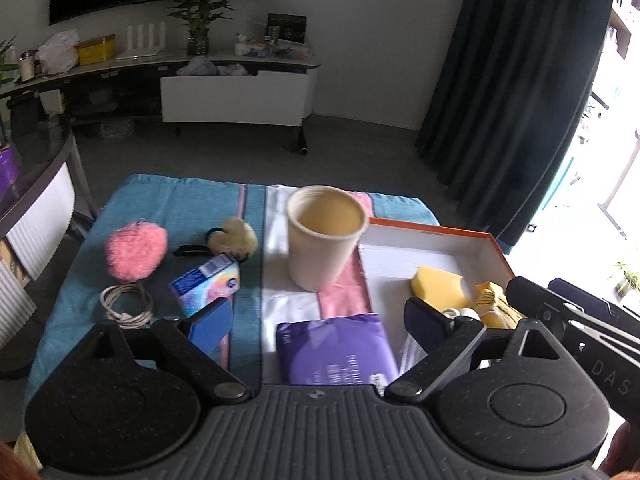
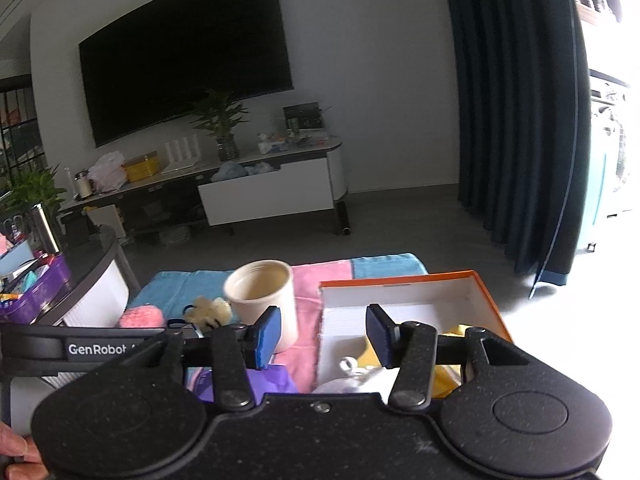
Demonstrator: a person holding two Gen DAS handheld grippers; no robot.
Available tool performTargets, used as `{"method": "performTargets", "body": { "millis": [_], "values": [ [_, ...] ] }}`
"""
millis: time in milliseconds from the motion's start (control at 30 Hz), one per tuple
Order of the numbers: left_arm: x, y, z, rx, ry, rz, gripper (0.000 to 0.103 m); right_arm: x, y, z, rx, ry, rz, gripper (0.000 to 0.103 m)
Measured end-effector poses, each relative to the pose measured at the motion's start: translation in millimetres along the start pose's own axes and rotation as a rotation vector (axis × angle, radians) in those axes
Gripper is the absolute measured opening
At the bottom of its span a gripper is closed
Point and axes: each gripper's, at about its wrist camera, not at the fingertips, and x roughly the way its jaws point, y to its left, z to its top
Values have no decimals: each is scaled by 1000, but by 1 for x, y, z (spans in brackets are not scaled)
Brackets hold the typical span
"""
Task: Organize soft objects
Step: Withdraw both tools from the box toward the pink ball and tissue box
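Now, left to right, we see a pink pom-pom (image 1: 135,254) and beige plush (image 1: 236,234) on the desk (image 1: 160,204), a cream cup (image 1: 324,236), then the orange box (image 1: 436,232) holding a yellow sponge (image 1: 438,284). Our left hand-held gripper (image 1: 316,320) and right hand-held gripper (image 2: 322,334) both gape, holding nothing.

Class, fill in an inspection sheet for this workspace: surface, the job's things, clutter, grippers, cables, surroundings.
Surface: table under a teal, pink and white cloth.
Job's things: pink pom-pom and beige plush on the cloth; yellow sponge inside the orange-rimmed box.
Clutter: cream cup, tissue pack, purple packet.
Grippers: left gripper open, empty; right gripper open, empty.
Cables: coiled white cable.
Surroundings: television, potted plant, dark curtain.
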Motion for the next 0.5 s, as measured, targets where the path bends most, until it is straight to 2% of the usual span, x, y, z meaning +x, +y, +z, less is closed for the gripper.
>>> {"method": "performTargets", "body": {
  "millis": [500],
  "values": [
    [-15,47,-2,-55,-17,59,95,13,50,-1,-70,29,75,58]
  ]
}}
